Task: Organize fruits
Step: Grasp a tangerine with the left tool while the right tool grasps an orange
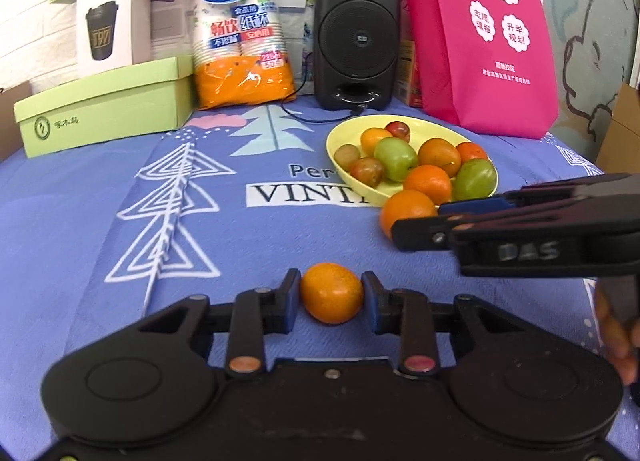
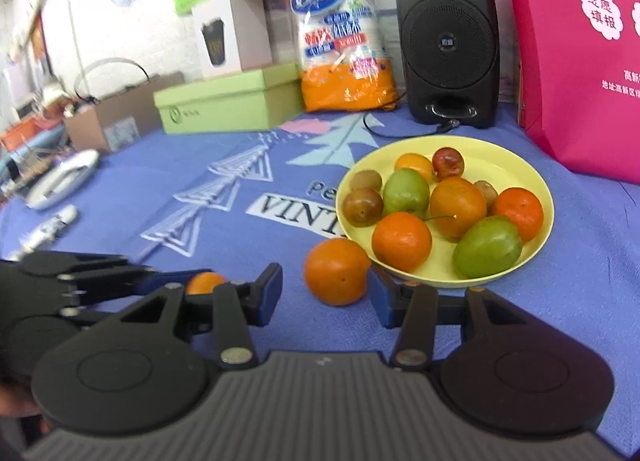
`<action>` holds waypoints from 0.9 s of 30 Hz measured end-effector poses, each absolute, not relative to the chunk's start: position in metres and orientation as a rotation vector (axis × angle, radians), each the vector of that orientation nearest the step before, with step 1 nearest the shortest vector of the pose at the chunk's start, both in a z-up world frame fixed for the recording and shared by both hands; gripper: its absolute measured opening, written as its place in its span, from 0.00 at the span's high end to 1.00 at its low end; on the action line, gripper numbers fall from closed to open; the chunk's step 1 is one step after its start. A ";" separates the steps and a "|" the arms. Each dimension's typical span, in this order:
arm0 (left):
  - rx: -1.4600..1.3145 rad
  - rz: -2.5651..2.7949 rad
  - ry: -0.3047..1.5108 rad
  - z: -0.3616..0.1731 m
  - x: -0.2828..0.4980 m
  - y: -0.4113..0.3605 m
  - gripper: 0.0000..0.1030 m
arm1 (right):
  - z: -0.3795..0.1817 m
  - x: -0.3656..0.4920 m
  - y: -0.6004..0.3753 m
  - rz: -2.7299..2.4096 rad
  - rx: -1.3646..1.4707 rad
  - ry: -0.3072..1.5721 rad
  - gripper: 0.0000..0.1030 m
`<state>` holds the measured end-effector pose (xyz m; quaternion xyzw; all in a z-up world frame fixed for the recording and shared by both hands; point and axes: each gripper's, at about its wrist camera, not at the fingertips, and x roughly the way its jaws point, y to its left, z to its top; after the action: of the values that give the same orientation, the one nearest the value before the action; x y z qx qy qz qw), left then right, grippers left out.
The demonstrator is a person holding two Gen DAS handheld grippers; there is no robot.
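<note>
A yellow plate (image 1: 336,141) (image 2: 532,185) holds several oranges, green fruits and dark plums. My left gripper (image 1: 331,293) is shut on a small orange (image 1: 332,292), low over the blue cloth; that orange also shows in the right wrist view (image 2: 205,283) between the left fingers. My right gripper (image 2: 326,288) is open, its fingers on either side of a second orange (image 2: 337,271) that lies on the cloth against the plate's near rim. The left wrist view shows this second orange (image 1: 404,213) with the right gripper (image 1: 420,221) reaching in from the right.
At the back stand a green box (image 1: 104,109), a white cup box (image 1: 108,21), an orange pack of paper cups (image 1: 240,33), a black speaker (image 1: 356,33) with a cable, and a pink bag (image 1: 484,33). Cardboard boxes and clutter (image 2: 60,149) lie off the table's left.
</note>
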<state>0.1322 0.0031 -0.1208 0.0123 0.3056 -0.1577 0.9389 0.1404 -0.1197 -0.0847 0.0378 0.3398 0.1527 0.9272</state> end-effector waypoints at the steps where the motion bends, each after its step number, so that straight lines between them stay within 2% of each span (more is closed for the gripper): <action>1: 0.020 -0.322 0.624 -0.121 0.132 0.004 0.69 | -0.088 0.143 -0.117 0.302 0.069 0.707 0.54; 8: 0.005 -0.320 0.623 -0.123 0.130 0.006 0.69 | -0.099 0.155 -0.111 0.256 0.060 0.730 0.55; 11: 0.000 -0.317 0.624 -0.123 0.129 0.006 0.69 | -0.099 0.157 -0.109 0.258 0.052 0.730 0.60; 27: -0.004 -0.329 0.634 -0.118 0.120 0.001 0.69 | -0.092 0.128 -0.131 0.251 0.090 0.716 0.60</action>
<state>0.1198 0.0008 -0.1179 -0.0018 0.3101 -0.1611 0.9370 0.1279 -0.1311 -0.0920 0.0438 0.3494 0.1225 0.9279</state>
